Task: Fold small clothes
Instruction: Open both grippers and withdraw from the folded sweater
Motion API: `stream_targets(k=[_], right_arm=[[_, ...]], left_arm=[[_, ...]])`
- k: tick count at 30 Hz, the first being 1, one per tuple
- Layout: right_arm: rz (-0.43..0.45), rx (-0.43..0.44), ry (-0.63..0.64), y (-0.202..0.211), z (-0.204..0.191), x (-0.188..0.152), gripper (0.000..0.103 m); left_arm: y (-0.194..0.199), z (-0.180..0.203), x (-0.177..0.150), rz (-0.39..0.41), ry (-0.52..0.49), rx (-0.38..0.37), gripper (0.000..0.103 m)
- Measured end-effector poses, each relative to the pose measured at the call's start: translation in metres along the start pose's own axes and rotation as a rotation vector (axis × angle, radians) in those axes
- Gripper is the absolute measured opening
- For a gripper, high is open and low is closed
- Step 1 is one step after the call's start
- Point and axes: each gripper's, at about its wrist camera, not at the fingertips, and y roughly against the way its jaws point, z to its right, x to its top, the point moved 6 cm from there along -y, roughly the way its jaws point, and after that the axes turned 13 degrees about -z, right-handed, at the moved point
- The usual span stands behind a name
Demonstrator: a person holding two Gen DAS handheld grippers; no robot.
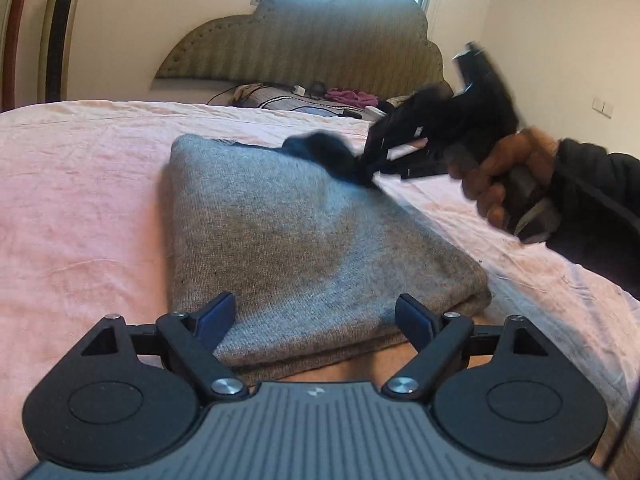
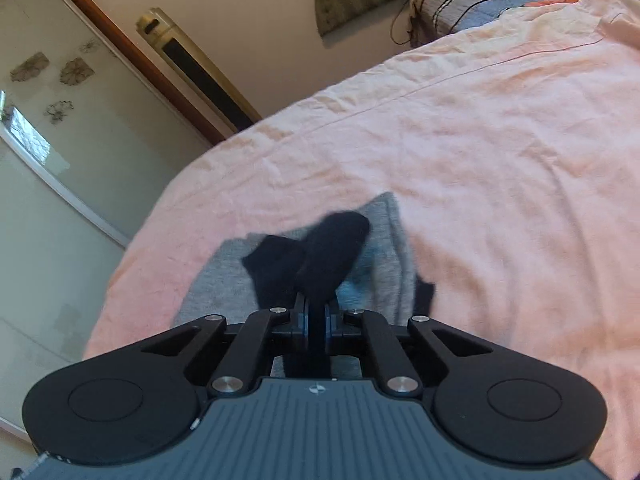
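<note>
Bed, pink sheet (image 1: 80,184). 1 grey knit garment (image 1: 304,240) lies folded flat on the sheet, roughly centred, its near edge just ahead of the left claw (image 1: 318,316).

Left claw: jaws spread wide, nothing between the pads; the grey knit shows through the gap, not gripped.

Right claw (image 2: 318,318): jaws shut tight on a small dark sock-like piece (image 2: 332,248). From the left wrist view, the same dark piece (image 1: 324,152) hangs from the claw tip over the far right corner of the grey knit, touching or just above it; blur makes it hard to say which. A hand (image 1: 504,176) in a dark sleeve grips that claw's handle.

Handling, as judged:
- Dark piece: very light, limp, fuzzy. It droops from 1 pinch point, so it will not hold shape in the air. Better laid flat, then taken at an end or cuff.
- Grey knit: soft, thick in its layers, some weight. Likely to sag if lifted by 1 corner; take a folded edge with both claws.
- Neither fragile nor slippery; knit may snag on pad edges.

Containers: none in view. Loose clothes and cables (image 2: 424,12) lie by the headboard (image 1: 304,48), well apart from the work.
</note>
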Motion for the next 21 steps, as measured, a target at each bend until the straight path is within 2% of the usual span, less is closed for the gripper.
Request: stream_targets(k=[1,2,3,4,5,7,8,10,12,16,18,20,21], right_arm=[[0.011,0.006,0.010,-0.004,0.003,-0.004,0.006],[0.023,0.027,-0.006,0.000,0.004,-0.007,0.007],[0.020,0.056,-0.043,0.005,0.004,-0.010,0.013],[0.017,0.085,-0.064,0.013,0.002,-0.013,0.027],[0.030,0.105,-0.061,0.025,-0.002,-0.018,0.033],[0.081,0.140,-0.032,0.051,-0.010,-0.035,0.060],[0.076,0.158,-0.019,0.061,-0.012,-0.045,0.064],[0.059,0.176,0.001,0.075,-0.013,-0.066,0.063],[0.058,0.174,0.008,0.084,-0.012,-0.085,0.062],[0.020,0.152,0.054,0.087,-0.019,-0.114,0.059],[-0.009,0.107,0.093,0.079,-0.024,-0.126,0.059],[-0.034,0.093,0.109,0.068,-0.024,-0.132,0.052],[-0.043,0.090,0.107,0.063,-0.024,-0.132,0.037]], left_arm=[[0.001,0.002,-0.002,-0.002,-0.010,0.004,0.091],[0.003,0.002,-0.002,-0.001,-0.018,0.013,0.091],[0.007,0.002,-0.002,0.006,-0.019,0.021,0.091],[0.014,0.002,0.000,0.019,-0.013,0.024,0.091],[0.024,0.000,0.000,0.039,-0.004,0.018,0.091],[0.043,-0.008,-0.001,0.071,0.023,0.021,0.091],[0.049,-0.016,-0.001,0.073,0.045,0.026,0.091],[0.050,-0.036,-0.002,0.044,0.098,0.044,0.091],[0.048,-0.043,-0.007,0.020,0.100,0.080,0.090],[0.050,-0.028,-0.016,0.004,-0.010,0.092,0.090],[0.045,-0.020,-0.019,-0.005,-0.053,0.120,0.090],[0.033,-0.021,-0.017,-0.034,-0.044,0.153,0.090],[0.028,-0.023,-0.016,-0.045,-0.040,0.174,0.087]])
